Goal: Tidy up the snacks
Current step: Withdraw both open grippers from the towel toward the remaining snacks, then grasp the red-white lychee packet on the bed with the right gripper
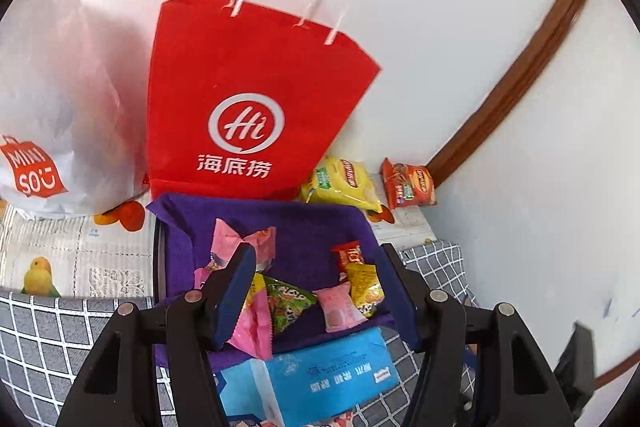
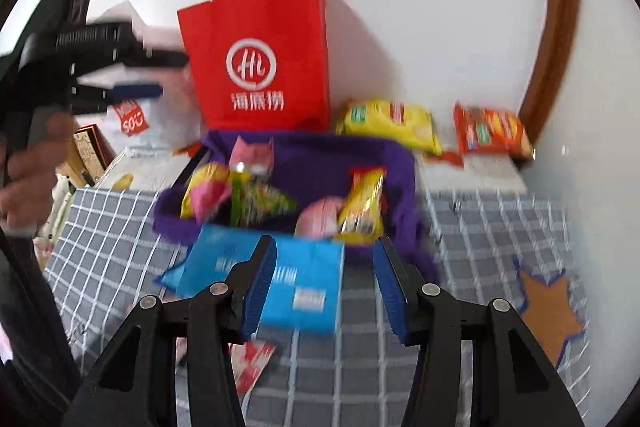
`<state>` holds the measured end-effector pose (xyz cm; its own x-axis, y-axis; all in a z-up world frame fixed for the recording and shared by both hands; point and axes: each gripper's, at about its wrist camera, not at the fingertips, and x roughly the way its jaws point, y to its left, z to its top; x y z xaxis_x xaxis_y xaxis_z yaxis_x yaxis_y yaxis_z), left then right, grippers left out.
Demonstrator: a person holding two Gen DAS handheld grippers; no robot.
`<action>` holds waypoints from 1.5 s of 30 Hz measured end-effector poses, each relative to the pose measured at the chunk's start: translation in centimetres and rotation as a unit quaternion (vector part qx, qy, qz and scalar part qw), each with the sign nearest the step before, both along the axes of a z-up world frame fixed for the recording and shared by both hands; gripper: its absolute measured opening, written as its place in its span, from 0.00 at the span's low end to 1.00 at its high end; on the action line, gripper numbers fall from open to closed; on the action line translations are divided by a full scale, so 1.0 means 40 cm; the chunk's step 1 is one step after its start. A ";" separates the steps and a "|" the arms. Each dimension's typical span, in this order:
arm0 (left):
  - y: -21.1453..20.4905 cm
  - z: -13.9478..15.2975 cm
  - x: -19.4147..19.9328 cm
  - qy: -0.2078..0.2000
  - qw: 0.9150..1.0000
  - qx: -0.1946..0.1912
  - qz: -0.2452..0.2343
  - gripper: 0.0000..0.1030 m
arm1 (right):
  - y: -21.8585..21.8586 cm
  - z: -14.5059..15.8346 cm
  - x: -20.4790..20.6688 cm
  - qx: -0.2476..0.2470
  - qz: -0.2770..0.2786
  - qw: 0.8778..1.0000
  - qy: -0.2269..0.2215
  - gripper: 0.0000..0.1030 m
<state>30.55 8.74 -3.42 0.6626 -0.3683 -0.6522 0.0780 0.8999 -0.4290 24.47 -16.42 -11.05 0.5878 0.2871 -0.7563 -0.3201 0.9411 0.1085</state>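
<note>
A purple fabric bin (image 1: 304,227) (image 2: 320,155) holds several small snack packets: pink (image 1: 244,239), green (image 1: 286,301), yellow (image 1: 366,287) (image 2: 362,205) and red (image 1: 348,255). A blue packet (image 1: 320,375) (image 2: 288,283) lies in front of the bin. My left gripper (image 1: 316,291) is open and empty, just above the bin's near side. My right gripper (image 2: 324,279) is open and empty, over the blue packet. The left gripper also shows in the right wrist view (image 2: 160,75), raised at the left.
A red paper bag (image 1: 248,99) (image 2: 260,59) stands behind the bin against the wall. A white Miniso plastic bag (image 1: 52,99) sits to its left. A yellow pack (image 1: 344,183) (image 2: 388,123) and an orange pack (image 1: 408,183) (image 2: 492,131) lie at the right. A checked cloth (image 2: 480,227) covers the surface.
</note>
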 end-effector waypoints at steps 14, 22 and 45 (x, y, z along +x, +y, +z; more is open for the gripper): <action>-0.035 0.074 -0.073 -0.044 0.998 0.041 -0.012 0.62 | 0.015 -0.153 -0.100 0.022 -0.034 0.997 0.065 0.49; -0.007 0.069 -0.063 -0.034 0.999 0.029 0.001 0.62 | 0.085 -0.246 -0.097 0.050 -0.008 0.992 0.114 0.49; 0.021 0.052 -0.044 -0.019 1.000 0.017 0.011 0.62 | 0.199 -0.279 -0.117 -0.021 0.016 0.998 0.062 0.30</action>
